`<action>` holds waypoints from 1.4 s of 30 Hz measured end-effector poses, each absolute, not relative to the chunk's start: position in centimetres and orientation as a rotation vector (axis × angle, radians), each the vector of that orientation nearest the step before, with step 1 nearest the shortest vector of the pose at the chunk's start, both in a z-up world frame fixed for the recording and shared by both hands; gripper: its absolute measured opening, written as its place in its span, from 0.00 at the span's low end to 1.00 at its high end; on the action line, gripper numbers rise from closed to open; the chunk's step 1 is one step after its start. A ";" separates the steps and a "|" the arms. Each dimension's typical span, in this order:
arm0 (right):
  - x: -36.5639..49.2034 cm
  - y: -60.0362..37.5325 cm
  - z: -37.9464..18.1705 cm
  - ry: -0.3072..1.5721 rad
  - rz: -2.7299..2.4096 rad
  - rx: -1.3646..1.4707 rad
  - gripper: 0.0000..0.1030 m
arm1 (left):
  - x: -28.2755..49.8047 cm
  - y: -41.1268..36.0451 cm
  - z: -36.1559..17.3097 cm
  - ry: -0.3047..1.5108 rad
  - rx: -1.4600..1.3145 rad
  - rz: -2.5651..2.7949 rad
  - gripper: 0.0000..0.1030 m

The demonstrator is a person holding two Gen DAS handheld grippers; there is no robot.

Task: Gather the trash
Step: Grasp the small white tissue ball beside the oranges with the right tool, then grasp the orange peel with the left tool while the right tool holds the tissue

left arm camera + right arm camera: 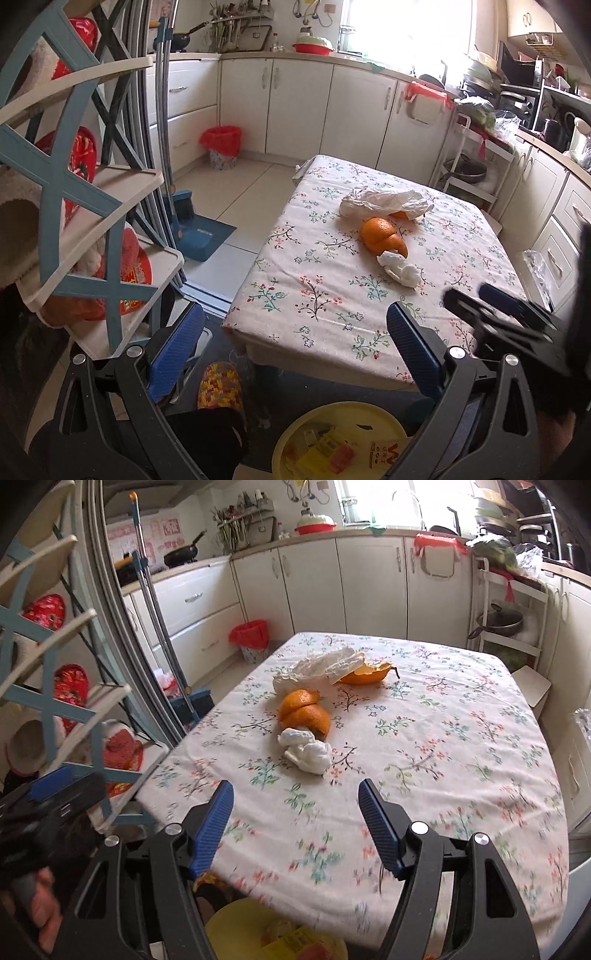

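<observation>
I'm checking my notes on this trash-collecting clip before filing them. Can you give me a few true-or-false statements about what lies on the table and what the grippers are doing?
1. The crumpled white tissue lies on the table right beside the orange peel. True.
2. The right gripper is shut on the tissue. False: its jaws stand open and empty, short of the tissue.
3. A thin plastic bag lies farther back on the table than the peel. True.
4. The yellow bin stands on the table. False: it sits below the table's near edge.
5. The left gripper holds a peel. False: it is open and empty.
</observation>
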State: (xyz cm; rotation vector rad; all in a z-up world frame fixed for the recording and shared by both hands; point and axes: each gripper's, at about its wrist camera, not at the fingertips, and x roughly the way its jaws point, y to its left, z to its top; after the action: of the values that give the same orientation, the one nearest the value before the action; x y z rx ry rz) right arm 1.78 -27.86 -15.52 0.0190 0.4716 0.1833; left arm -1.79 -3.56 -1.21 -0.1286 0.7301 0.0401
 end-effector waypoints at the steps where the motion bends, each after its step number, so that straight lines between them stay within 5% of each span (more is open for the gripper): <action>1: 3.1 -28.0 -16.6 0.484 0.176 0.012 0.64 | -1.7 -3.6 -1.3 0.734 -0.130 0.038 0.92; 11: 10.7 -28.6 -21.1 0.603 0.182 0.033 0.51 | -0.7 -3.9 -2.1 0.768 -0.135 0.030 0.92; 16: 12.1 -28.6 -23.2 0.656 0.214 0.023 0.26 | 0.1 -4.3 -2.4 0.780 -0.122 0.029 0.92; 20: 11.3 -29.6 -23.2 0.657 0.232 0.019 0.17 | 1.2 -4.6 -2.7 0.795 -0.116 0.027 0.92; 30: 9.9 -36.6 -24.7 0.766 0.208 0.080 0.17 | 7.5 -9.5 -4.2 0.864 -0.084 -0.054 0.92; 36: 9.0 -38.5 -24.7 0.744 0.235 0.155 0.30 | 13.0 -12.8 -5.4 0.872 -0.064 -0.082 0.92; 42: 9.4 -39.3 -24.9 0.743 0.256 0.182 0.33 | 17.7 -13.0 -7.1 0.917 -0.108 -0.088 0.92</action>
State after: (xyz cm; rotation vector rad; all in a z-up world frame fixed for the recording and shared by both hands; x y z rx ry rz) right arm 9.40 -39.28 -24.85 0.1822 0.7425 0.2560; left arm 17.72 -12.98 -7.07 -0.1076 0.9170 -0.0879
